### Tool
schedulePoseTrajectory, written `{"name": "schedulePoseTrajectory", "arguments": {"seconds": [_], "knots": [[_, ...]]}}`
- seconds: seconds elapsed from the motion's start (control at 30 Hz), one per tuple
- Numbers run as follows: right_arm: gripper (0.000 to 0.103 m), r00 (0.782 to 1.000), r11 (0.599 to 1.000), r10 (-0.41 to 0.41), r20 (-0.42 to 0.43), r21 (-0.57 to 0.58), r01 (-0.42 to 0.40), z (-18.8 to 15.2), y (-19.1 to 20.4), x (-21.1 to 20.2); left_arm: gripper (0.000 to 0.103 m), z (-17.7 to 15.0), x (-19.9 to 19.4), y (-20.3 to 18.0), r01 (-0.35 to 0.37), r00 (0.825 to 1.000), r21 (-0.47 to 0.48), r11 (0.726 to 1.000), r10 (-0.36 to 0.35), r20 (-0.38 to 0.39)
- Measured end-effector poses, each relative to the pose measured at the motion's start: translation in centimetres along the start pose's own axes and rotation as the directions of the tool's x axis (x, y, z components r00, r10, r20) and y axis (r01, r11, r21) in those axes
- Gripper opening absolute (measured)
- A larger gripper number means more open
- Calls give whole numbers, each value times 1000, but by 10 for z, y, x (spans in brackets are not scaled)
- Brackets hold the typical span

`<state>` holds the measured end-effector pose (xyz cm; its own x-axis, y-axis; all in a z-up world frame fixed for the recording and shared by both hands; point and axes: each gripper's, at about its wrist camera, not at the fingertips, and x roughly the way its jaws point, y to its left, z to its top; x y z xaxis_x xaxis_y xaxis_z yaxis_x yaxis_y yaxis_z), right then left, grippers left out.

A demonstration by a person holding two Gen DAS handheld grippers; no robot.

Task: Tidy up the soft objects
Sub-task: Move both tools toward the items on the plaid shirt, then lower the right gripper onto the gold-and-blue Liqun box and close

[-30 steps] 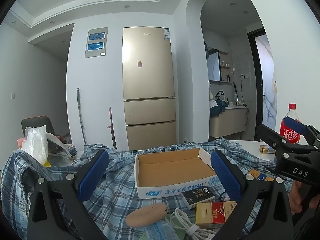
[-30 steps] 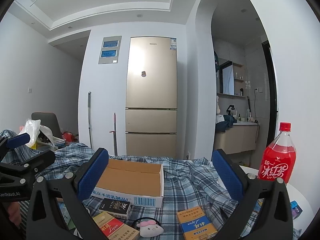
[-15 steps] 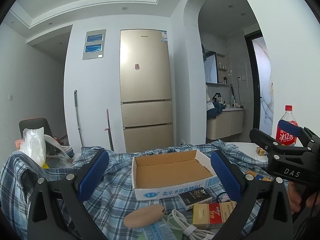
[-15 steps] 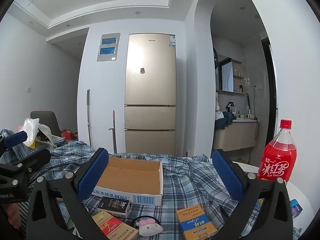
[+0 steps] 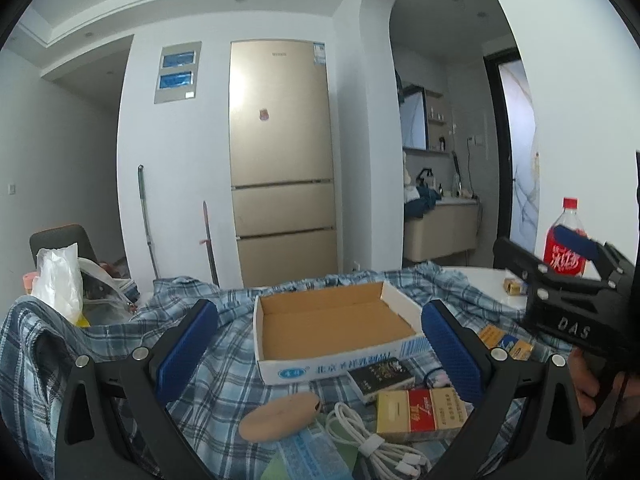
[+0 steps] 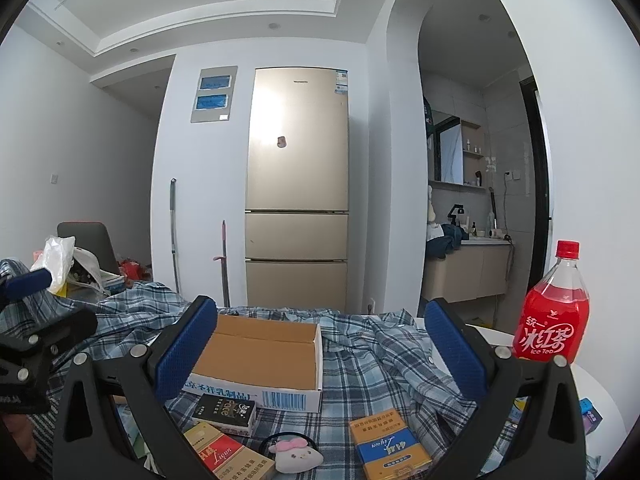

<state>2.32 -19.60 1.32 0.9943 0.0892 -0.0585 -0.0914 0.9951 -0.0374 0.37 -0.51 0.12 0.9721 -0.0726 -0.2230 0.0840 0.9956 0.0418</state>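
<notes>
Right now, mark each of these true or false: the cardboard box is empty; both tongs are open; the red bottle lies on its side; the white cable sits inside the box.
1. The cardboard box is empty. True.
2. The left tongs and right tongs are open. True.
3. The red bottle lies on its side. False: it stands upright, cap on.
4. The white cable sits inside the box. False: it lies on the plaid cloth in front of the box.
</notes>
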Motion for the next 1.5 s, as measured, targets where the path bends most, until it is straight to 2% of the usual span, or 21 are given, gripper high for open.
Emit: {"name": "schedulePoseTrajectory", "arguments": {"seconds": [0.13,0.23,0.3,0.4,0.53,0.63,0.87,0.97,1.07,1.23,1.4,1.5], "knots": [[103,999,1000,0,-32,22,0,3,-6,4,103,-1,-1,0,-7,1000,-23,1000,7,18],[103,998,998,43,-55,53,-40,8,-12,5,103,0,3,5,14,999,-63,998,-17,-46],[103,988,990,112,-108,100,-101,9,-17,11,103,-1,8,8,20,995,-85,996,-28,-95],[103,960,967,216,-177,175,-186,8,-25,20,103,-1,13,13,16,990,-107,994,-31,-140],[103,938,955,265,-223,199,-222,7,-27,27,103,-3,15,16,-3,991,-94,996,-9,-132],[103,934,954,272,-232,192,-231,4,-25,27,103,-4,17,15,0,989,-86,996,-12,-146],[103,936,968,246,-254,109,-225,-1,-12,27,103,-8,20,6,-26,986,-12,1000,23,-164],[103,939,982,186,-289,98,-164,-2,-16,33,103,-10,26,8,-27,981,-25,999,21,-193],[103,941,983,131,-313,163,-83,-2,-35,40,103,-14,32,12,-32,976,-46,998,21,-215],[103,898,979,120,-423,201,-36,-8,-56,59,103,-16,39,17,-50,971,-67,996,33,-239],[103,863,997,66,-501,64,-39,-5,-58,73,103,-17,40,19,-49,969,-72,996,30,-244],[103,842,998,24,-539,-33,-49,-13,-53,79,103,-17,40,16,-54,970,-44,998,42,-240]]}}
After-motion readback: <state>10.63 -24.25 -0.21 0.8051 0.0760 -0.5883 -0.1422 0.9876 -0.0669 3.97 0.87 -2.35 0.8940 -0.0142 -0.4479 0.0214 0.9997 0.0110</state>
